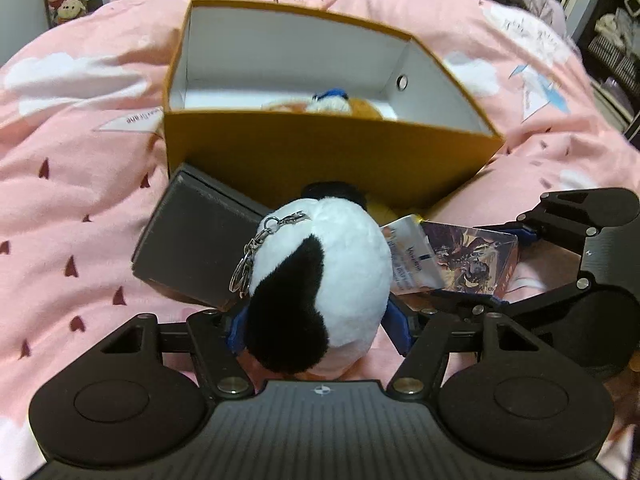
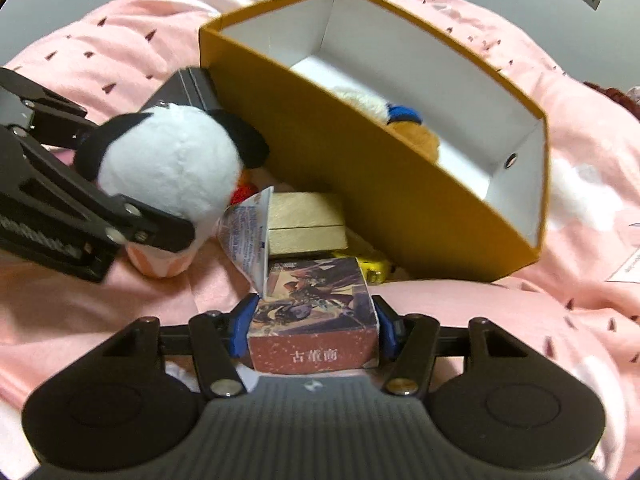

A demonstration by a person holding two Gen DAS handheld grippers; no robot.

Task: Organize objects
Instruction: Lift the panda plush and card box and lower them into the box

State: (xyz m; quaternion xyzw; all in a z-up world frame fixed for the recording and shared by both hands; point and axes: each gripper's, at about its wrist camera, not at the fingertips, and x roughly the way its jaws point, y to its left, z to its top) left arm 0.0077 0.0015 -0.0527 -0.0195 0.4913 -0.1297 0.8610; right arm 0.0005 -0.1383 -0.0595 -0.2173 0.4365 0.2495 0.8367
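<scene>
My left gripper (image 1: 316, 320) is shut on a black-and-white plush toy (image 1: 320, 276) with a metal keyring, held just in front of the open orange box (image 1: 332, 152). The plush also shows in the right wrist view (image 2: 172, 168). My right gripper (image 2: 314, 320) is shut on a small illustrated card box (image 2: 312, 316) with red sides; it also shows in the left wrist view (image 1: 472, 256). The orange box (image 2: 360, 176) has white inner walls and holds an orange-and-white plush (image 2: 400, 124) with a blue part.
A dark grey box (image 1: 192, 248) lies left of the orange box. A gold box (image 2: 304, 220), a white tube with printed text (image 2: 248, 240) and a yellow item (image 2: 372, 268) lie by the orange box. Everything rests on a pink quilt (image 1: 80, 160).
</scene>
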